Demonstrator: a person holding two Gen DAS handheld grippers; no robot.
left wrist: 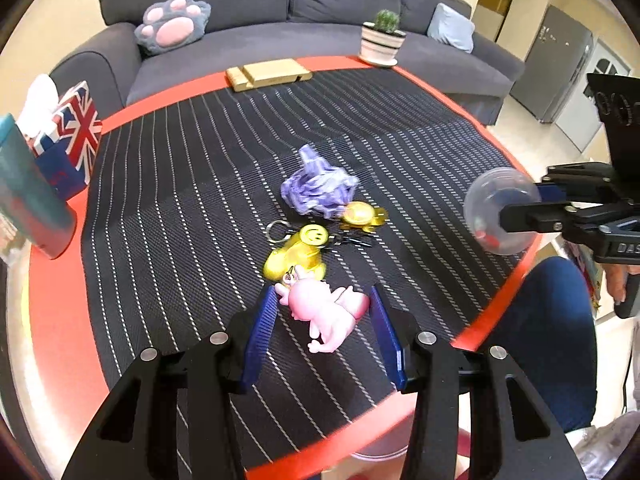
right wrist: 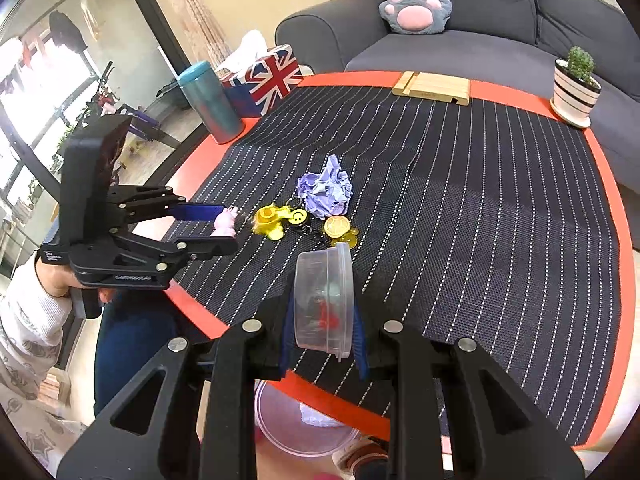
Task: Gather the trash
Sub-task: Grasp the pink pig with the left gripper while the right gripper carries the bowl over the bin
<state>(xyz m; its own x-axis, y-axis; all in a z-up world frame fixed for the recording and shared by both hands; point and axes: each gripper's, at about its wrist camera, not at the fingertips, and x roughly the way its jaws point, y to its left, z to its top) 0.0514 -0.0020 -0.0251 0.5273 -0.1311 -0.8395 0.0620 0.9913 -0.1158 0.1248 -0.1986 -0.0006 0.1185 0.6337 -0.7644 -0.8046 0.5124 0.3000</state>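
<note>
The left gripper's point(left wrist: 324, 320) half-spread blue fingers pinch a light, soft pink rubbery figurine point(left wrist: 326, 312) by its flanks, while the right gripper's point(right wrist: 322, 336) tightly closed fingers clamp a thin clear plastic tub's point(right wrist: 324, 304) slippery wall.

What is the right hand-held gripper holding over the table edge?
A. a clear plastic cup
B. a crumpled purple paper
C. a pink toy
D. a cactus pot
A: the right hand-held gripper is shut on the clear plastic cup, while the purple paper lies on the table, the pink toy is between the left hand-held gripper's fingers, and the cactus pot stands at the far rim.
</note>
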